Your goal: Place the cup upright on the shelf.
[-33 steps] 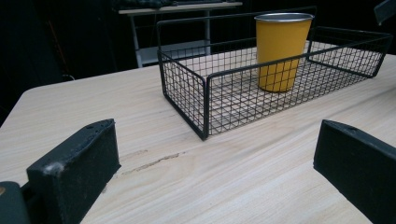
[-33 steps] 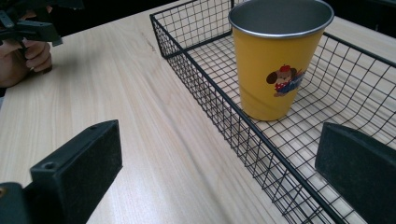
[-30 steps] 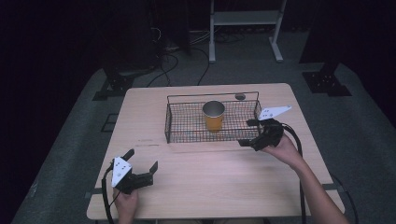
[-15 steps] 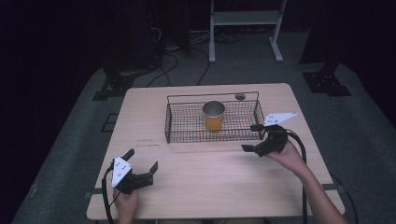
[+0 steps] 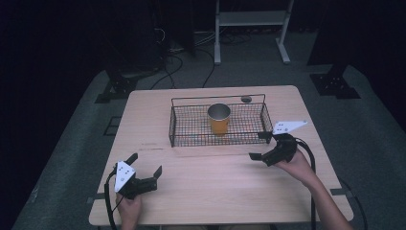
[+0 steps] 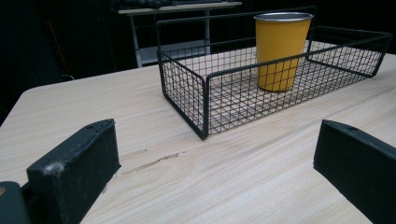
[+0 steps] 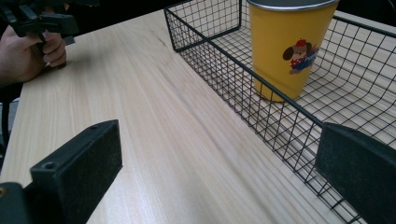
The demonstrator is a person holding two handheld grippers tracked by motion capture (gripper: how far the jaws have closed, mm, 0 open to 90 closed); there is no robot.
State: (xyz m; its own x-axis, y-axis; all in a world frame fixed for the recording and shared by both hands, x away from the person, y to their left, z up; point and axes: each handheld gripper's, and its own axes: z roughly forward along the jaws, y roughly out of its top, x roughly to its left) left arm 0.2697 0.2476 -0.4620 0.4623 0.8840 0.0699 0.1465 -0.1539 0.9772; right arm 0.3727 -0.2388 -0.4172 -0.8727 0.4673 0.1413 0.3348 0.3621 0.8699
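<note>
Centre frame: yellow cup [image 5: 219, 120] upright inside wire basket [image 5: 191, 136] on desk [image 5: 215, 187].
My right hand-held gripper [image 5: 261, 145] released beside basket; left hand-held gripper [image 5: 145, 166] released, lower left. Risk, as I judge: jaw snagging the wire rim, tipping cup.

Dark lab or studio: black surroundings, floor cables [image 5: 177, 52], stand feet [image 5: 335, 86].

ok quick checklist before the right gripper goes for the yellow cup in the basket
1. Right gripper open: ok, jaws apart.
2. Yellow cup upright in the wire basket: ok.
3. Room around the cup: ok, nothing else in the basket.
4. Path: not ok for a straight reach; the basket's near wall stands between gripper and cup, so go over it.
5. Left gripper out of the way: ok, open, at the table's near-left edge.
</note>
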